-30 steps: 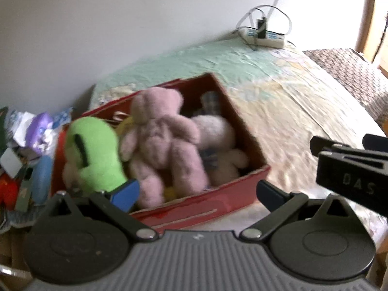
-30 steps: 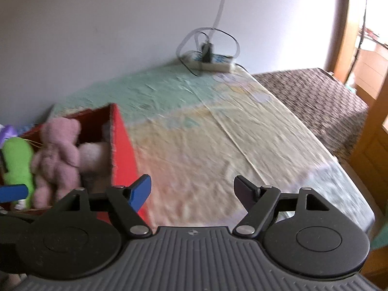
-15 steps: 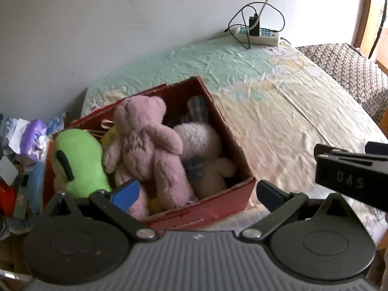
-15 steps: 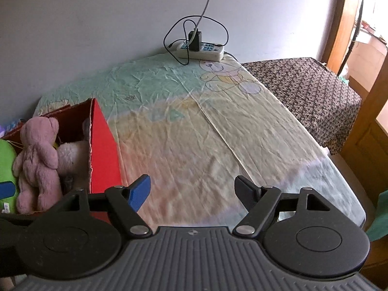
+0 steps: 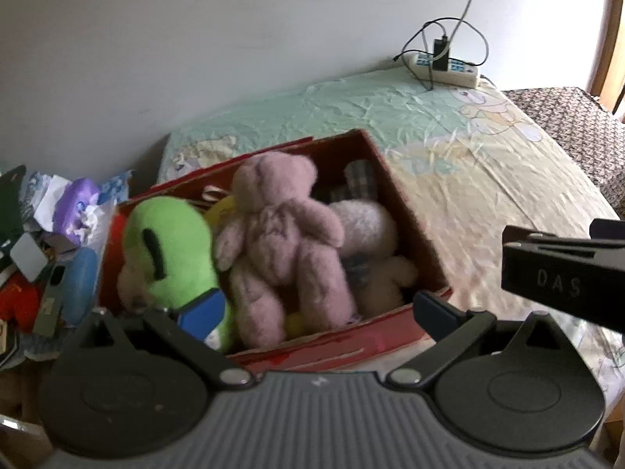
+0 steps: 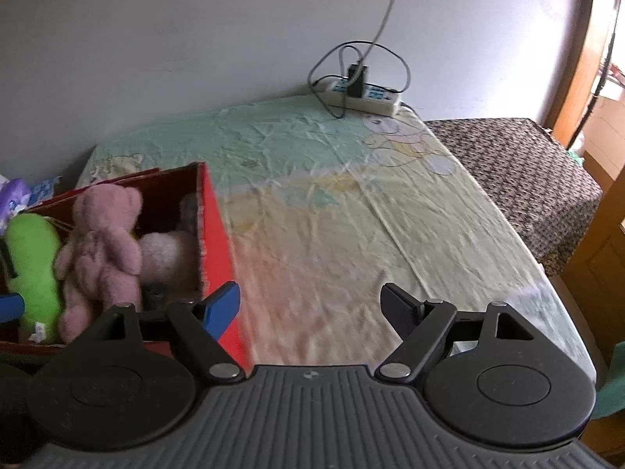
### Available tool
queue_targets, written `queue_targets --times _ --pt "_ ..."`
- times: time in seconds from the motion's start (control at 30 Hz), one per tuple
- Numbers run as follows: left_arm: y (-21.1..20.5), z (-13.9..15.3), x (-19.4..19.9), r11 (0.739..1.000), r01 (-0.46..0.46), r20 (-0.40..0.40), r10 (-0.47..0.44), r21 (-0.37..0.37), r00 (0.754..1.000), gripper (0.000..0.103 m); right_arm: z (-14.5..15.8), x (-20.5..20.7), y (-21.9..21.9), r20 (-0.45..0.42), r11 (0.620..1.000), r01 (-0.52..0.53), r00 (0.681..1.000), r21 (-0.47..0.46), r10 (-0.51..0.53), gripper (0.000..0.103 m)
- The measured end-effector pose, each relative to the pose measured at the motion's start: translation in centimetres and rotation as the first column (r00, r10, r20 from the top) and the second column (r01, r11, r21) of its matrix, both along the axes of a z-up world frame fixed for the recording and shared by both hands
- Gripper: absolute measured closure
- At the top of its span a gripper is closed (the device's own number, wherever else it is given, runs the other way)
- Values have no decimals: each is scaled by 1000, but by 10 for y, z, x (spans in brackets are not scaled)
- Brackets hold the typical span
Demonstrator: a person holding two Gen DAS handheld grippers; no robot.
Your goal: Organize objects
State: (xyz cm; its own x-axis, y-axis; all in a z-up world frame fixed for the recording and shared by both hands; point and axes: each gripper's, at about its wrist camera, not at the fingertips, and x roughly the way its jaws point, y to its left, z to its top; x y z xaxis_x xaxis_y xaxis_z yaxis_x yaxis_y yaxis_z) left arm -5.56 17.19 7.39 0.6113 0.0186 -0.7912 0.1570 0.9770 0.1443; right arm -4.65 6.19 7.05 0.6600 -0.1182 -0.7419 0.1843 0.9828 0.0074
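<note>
Both grippers, left gripper [image 5: 314, 305] and right gripper [image 6: 310, 305], are hanging wide open, gripping nothing. The pink teddy [image 5: 285, 234] is lying at twelve o'clock in the red box [image 5: 414, 222], looking soft and light; pinching its torso seems best.

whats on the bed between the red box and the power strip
Nothing but wrinkled bedsheet: the stretch from the red box to the power strip by the wall is bare, clearest in the right wrist view.
</note>
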Motion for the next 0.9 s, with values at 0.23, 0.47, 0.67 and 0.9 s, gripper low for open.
queue_targets --times 0.23,0.47,0.67,0.9 --pt "32 2 -10 997 -78 -2 78 -10 997 1 7 2 33 -6 995 -97 995 -16 97 22" --pt "58 1 -19 991 -133 4 133 -30 991 1 9 3 61 -6 986 -167 986 -18 167 22" --pt "80 1 -25 981 -192 9 193 -39 981 1 8 7 79 -5 975 -224 975 -1 224 22" --pt "99 -5 -21 962 -270 -18 269 -48 963 1 5 8 89 -8 957 -290 957 9 290 22"
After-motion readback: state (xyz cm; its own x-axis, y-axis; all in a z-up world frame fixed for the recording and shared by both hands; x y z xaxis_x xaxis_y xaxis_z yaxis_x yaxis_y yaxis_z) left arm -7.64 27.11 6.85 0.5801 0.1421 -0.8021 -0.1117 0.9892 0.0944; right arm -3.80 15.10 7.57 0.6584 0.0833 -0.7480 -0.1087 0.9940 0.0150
